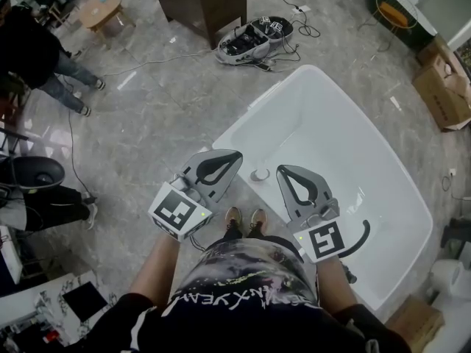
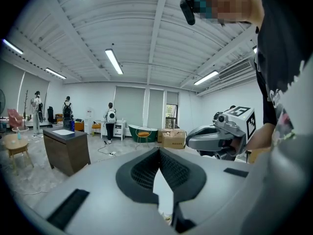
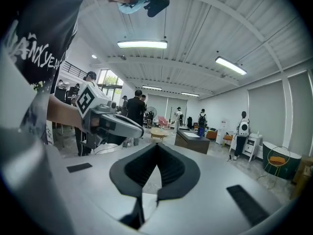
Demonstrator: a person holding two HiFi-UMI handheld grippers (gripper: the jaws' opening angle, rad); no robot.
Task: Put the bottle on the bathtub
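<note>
Now, your stance: you're standing at the near rim of the white bathtub (image 1: 346, 149), shoes (image 1: 246, 218) on the grey stone floor (image 1: 147, 116), with both tools held out in front of you.
Left tool (image 1: 236, 157): clenched, tips pressed together and nothing between the pads. Its nose hangs over the tub's near-left corner.
Right tool (image 1: 282, 170): clenched too, tips meeting and carrying nothing. It reaches over the tub's near rim, just right of the other one.
Between the tools: the two noses lean toward each other, close but apart.
Bottle: neither tool has it. A small round thing (image 1: 259, 174) sits on the tub's near rim, in the gap between the two noses. From straight above you can't tell whether that's the bottle.
Far left: a dark cabinet (image 1: 202, 2) stands on the floor. Just right of it lies an open case (image 1: 254, 39) with black cables trailing away.
Far right: cardboard boxes (image 1: 441, 87) sit beyond the tub's far end.
Left edge: a person in dark clothes (image 1: 33, 50) stands well away from you.
Across the room: in the left gripper view, someone with a white backpack (image 2: 111, 124) stands near the far wall.
</note>
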